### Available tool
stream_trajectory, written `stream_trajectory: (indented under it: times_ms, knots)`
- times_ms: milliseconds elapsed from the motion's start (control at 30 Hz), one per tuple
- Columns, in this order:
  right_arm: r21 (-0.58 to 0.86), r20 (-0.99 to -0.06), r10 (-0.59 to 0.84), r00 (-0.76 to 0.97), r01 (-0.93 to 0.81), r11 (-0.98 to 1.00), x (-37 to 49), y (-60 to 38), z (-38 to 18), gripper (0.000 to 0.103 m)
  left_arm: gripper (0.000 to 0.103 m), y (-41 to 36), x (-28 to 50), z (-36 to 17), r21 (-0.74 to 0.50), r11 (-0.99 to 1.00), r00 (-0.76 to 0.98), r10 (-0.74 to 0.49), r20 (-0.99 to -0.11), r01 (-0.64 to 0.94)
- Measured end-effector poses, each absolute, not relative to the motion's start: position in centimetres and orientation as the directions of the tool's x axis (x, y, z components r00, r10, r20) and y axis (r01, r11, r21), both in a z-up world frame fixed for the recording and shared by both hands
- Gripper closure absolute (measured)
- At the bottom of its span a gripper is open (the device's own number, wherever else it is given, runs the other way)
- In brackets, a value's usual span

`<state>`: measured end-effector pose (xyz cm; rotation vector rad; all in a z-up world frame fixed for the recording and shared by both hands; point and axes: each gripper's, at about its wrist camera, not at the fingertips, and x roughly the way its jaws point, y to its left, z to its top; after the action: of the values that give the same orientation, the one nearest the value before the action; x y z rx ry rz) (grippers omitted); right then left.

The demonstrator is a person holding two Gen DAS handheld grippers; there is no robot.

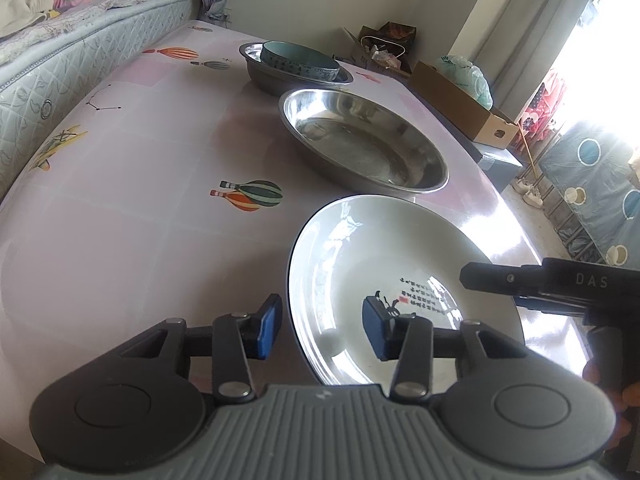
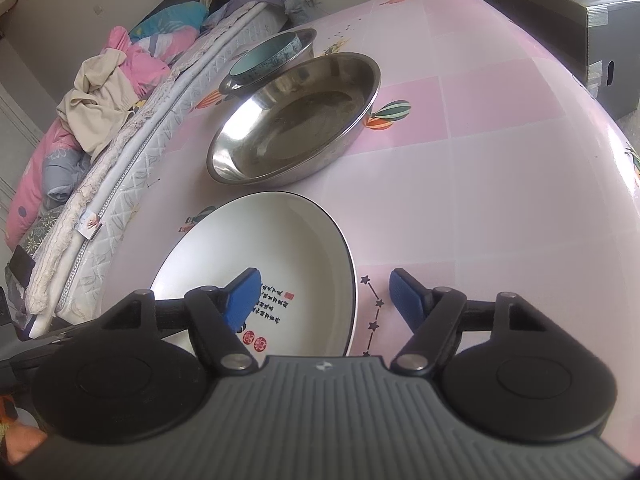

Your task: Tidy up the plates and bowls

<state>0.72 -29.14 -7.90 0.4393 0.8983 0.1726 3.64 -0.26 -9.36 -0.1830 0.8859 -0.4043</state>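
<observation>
A white plate (image 1: 380, 256) (image 2: 280, 232) with black writing and red seals lies on the pink table (image 1: 140, 200) nearest to me. My left gripper (image 1: 322, 326) is open and straddles the plate's left rim, one blue pad outside it and one over its inside. My right gripper (image 2: 324, 298) is open astride the opposite rim, and neither pad touches it. Its black finger (image 1: 500, 278) also shows over the plate's far side. Beyond the plate sits a wide steel dish (image 1: 360, 140) (image 2: 296, 120). Further back, a teal bowl (image 1: 296, 56) (image 2: 268, 58) rests inside a steel bowl (image 1: 264, 76).
A quilted mattress (image 1: 80, 52) (image 2: 132, 152) piled with bedding runs along one side of the table. A cardboard box (image 1: 460, 100) with a plastic bag stands past the table's far edge. The table's edge curves away close to the plate on the window side.
</observation>
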Motion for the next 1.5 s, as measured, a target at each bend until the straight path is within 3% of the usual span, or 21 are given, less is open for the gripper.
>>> stream_trajectory:
  times_ms: [233,633,967,1500]
  knots:
    - [0.472,-0.708,0.337,0.62,0.062,0.879,0.6,-29.6,-8.1,0.049,0.071,-0.1,3.7,-9.5,-0.334,0.906,0.559,-0.423,-0.713,0.259]
    - [0.503,-0.7,0.361,0.616,0.067,0.862,0.4,-30.0,-8.9,0.078,0.076,-0.3,3.9,-9.4,-0.315,0.913,0.562,-0.407,-0.72,0.258]
    - [0.413,-0.726,0.304,0.617,0.038,0.91,-0.1,-29.2,-8.6,0.084,0.076,-1.4,3.6,-9.3,-0.239,0.926,0.571,-0.369,-0.734,0.291]
    - [0.368,-0.724,0.244,0.646,0.061,0.928,-0.7,-30.2,-8.4,0.084,0.072,-2.8,3.8,-9.2,-0.257,0.908,0.549,-0.406,-0.73,0.33]
